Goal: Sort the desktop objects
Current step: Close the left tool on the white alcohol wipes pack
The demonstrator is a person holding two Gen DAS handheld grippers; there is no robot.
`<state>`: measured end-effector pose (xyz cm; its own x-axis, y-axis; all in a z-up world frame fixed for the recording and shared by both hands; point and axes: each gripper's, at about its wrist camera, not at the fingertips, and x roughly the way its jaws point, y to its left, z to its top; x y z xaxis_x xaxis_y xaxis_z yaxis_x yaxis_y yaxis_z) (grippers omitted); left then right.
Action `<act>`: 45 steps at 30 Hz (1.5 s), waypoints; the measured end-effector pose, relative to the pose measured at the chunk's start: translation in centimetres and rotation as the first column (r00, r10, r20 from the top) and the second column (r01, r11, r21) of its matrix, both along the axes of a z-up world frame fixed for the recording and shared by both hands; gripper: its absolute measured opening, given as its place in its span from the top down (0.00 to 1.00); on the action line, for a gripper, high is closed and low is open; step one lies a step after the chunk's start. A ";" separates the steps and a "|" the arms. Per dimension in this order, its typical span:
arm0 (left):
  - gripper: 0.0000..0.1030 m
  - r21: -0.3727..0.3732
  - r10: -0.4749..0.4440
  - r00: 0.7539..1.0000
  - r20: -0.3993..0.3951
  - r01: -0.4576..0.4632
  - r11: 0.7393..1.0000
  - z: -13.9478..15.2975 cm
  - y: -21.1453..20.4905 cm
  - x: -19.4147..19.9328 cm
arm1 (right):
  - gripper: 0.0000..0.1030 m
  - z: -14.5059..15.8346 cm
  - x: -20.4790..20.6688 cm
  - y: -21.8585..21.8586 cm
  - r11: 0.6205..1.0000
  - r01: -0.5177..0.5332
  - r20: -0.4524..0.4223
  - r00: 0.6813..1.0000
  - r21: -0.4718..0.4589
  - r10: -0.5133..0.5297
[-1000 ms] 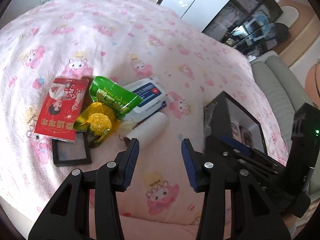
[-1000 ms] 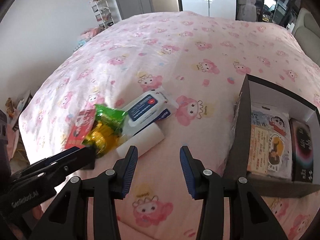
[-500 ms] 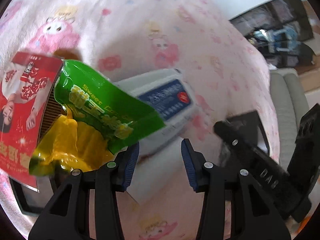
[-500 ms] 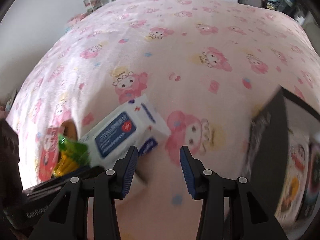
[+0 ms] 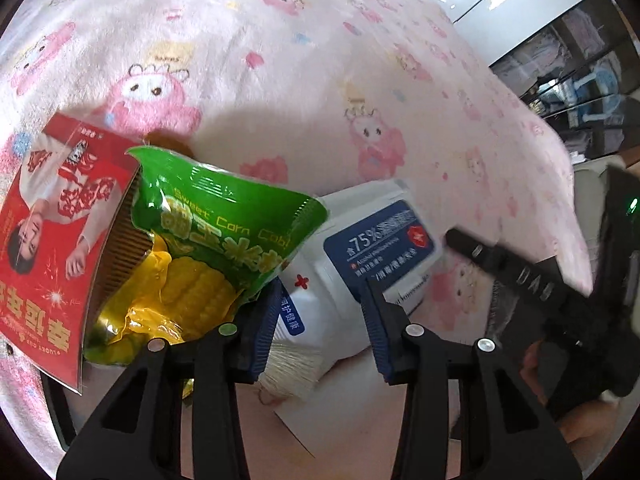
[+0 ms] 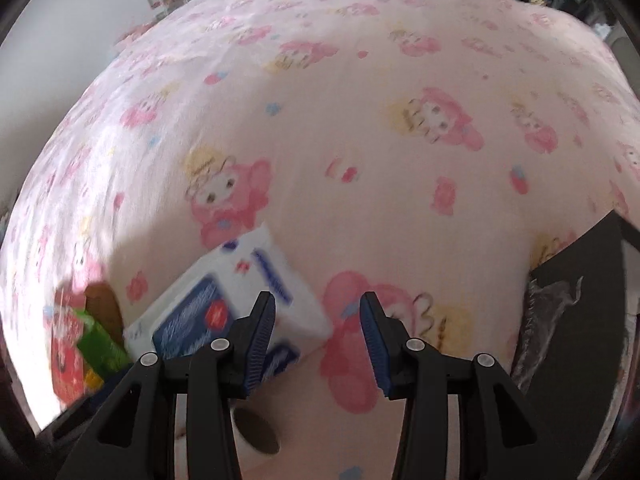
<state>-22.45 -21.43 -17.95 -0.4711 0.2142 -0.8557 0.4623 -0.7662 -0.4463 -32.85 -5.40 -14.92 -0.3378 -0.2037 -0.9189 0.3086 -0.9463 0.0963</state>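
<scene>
Left wrist view. The left tongs point steeply down over a pile of items on a pink cartoon-print blanket. Their blue pads stand apart and press on nothing: released. Between them shows the white wipes pack with its blue label, and below it the end of a white roll. The left pad lies just beside the lower edge of the green corn bag, whose yellow cob shows through the clear part; whether it touches the bag cannot be told. The corn bag overlaps the wipes pack on one side and a comb on the other. A red card with a printed figure lies at far left, partly over a black frame. The right tongs enter from the right, their tip near the far corner of the wipes pack.

Right wrist view (blurred). The right tongs also point down, pads apart with only blanket between them: released. The left pad sits over the near corner of the wipes pack; contact cannot be told. The roll shows its hollow end below. The corn bag and red card lie at lower left. A black box stands at the right edge, well apart from the pile.
</scene>
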 end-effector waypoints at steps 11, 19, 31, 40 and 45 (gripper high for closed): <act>0.57 0.093 0.013 0.999 -0.043 -0.009 0.996 -0.5 -0.5 0.0 | 0.87 -0.6 1.0 -0.2 0.989 -0.096 0.073 0.992 -0.116 0.105; 0.57 0.267 0.079 0.995 -0.067 -0.059 0.962 -1.1 -1.8 1.1 | 0.87 0.5 5.0 1.5 0.984 -0.157 0.116 0.979 -0.085 0.166; 0.72 0.099 0.091 0.995 -0.051 -0.086 0.991 -0.3 -2.2 0.8 | 0.65 0.9 5.8 1.8 0.993 -0.116 0.009 0.993 -0.024 0.116; 0.72 -0.031 0.048 0.999 -0.009 -0.049 0.998 -0.6 -1.2 -0.3 | 0.47 -0.5 3.4 2.1 0.997 -0.046 0.027 0.998 -0.055 0.048; 0.72 -0.198 0.003 1.000 0.019 0.000 0.980 -0.1 0.8 -0.8 | 0.39 -0.4 3.4 1.9 0.998 -0.059 0.002 0.998 -0.001 0.059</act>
<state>-23.21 -20.67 -18.04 -0.4542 0.0385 -0.8901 0.4706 -0.8379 -0.2764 -29.45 -3.55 -15.30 -0.3236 -0.2242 -0.9193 0.3635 -0.9264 0.0980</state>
